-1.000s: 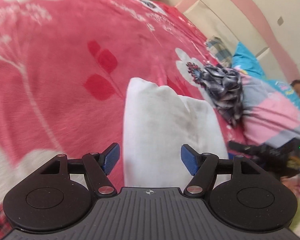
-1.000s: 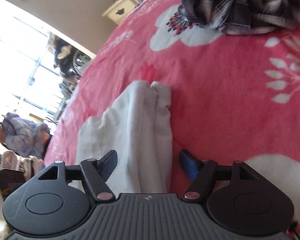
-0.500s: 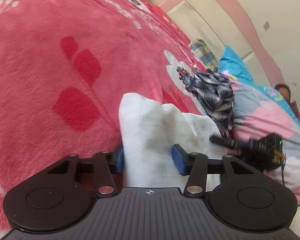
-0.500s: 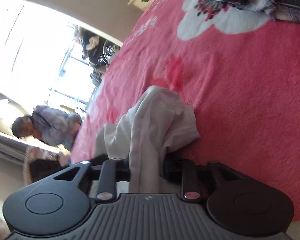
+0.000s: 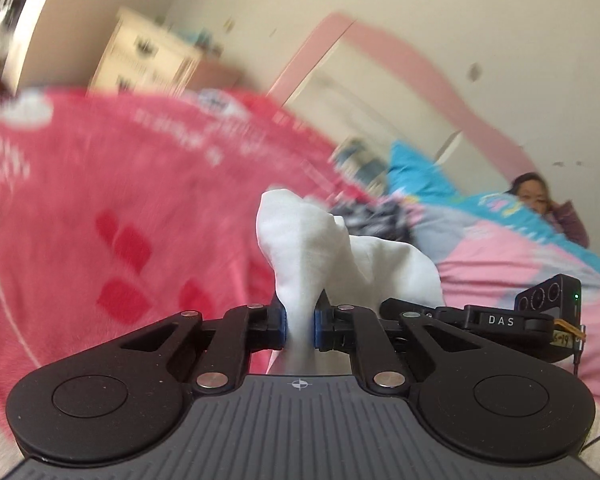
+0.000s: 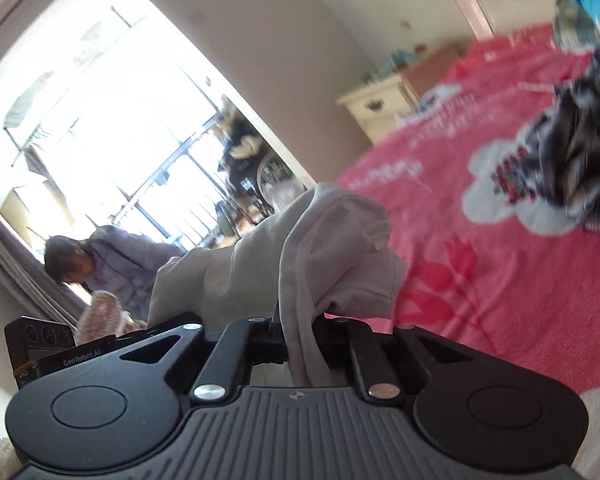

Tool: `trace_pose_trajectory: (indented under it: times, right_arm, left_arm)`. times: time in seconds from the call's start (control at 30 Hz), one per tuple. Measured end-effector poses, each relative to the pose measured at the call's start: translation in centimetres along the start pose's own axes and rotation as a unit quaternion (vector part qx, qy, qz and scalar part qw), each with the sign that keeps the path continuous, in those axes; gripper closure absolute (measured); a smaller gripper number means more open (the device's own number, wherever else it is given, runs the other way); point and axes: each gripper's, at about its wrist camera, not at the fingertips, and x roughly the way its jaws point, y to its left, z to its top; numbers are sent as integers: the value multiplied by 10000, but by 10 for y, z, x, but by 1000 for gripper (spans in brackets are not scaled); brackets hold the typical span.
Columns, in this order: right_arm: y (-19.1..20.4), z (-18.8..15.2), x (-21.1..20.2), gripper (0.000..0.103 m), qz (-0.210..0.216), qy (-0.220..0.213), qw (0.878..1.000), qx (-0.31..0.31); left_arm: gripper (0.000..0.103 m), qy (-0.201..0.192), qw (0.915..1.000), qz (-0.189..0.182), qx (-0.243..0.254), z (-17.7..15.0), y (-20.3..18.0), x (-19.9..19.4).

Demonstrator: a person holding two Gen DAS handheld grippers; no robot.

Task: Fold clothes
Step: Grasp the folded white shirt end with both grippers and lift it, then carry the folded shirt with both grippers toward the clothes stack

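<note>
Lying nearby, perhaps plaid clothing (image 6: pixel 580 168)

Cream dresser (image 5: pixel 148 56) stands beyond the pink blanket (image 5: pixel 100 184).

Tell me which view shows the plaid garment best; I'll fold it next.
Right wrist view: the plaid garment lies crumpled on the red blanket, though blurred. Left wrist view shows only a blurred sliver behind the white cloth.

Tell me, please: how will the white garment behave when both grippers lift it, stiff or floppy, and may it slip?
Probably floppy: the white garment bunches and droops above the left gripper. Likely light, since the right gripper holds it by one thin pinched fold. It may slip a little; the cloth looks smooth.
</note>
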Motion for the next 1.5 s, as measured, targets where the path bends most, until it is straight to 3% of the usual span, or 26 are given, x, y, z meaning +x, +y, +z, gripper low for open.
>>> trace_pose_trajectory:
  times: [0.23, 0.43, 0.63, 0.83, 1.0, 1.07, 1.2, 1.33, 1.5]
  right_arm:
    - [103, 8, -53, 93, 467, -674, 9944, -671]
    - [188, 16, -55, 93, 1412, -1000, 9786, -1114]
    - [275, 30, -4, 93, 2521, -771, 9551, -1351]
    - [374, 37, 102, 93, 3618, -30, 9224, -1352]
    - [452, 25, 224, 93, 3890, 792, 9057, -1486]
    - [472, 9, 283, 93, 3716, 1221, 9078, -1515]
    - [479, -34, 398, 93, 3123, 2128, 9154, -1389]
    - [473, -57, 450, 93, 2741, 2505, 9181, -1384]
    - [466, -66, 484, 93, 2413, 2732, 9217, -1325]
  left_arm:
    - [93, -851, 9952, -170, 449, 16, -68, -99]
    - [93, -1612, 9840, 16, 759, 36, -100, -193]
    - [93, -2450, 9639, 643, 825, 52, -110, -291]
    - [93, -3008, 9380, 1490, 863, 77, -96, -379]
    - [93, -3249, 9179, 2221, 503, 120, -37, -421]
    - [93, -3268, 9105, 2523, 252, 131, 1, -430]
    - [93, -3164, 9007, 2834, -906, 140, 111, -431]
    - [93, -2838, 8875, 3057, -1959, 126, 213, -421]
    - [92, -2606, 8800, 3001, -2602, 117, 270, -416]
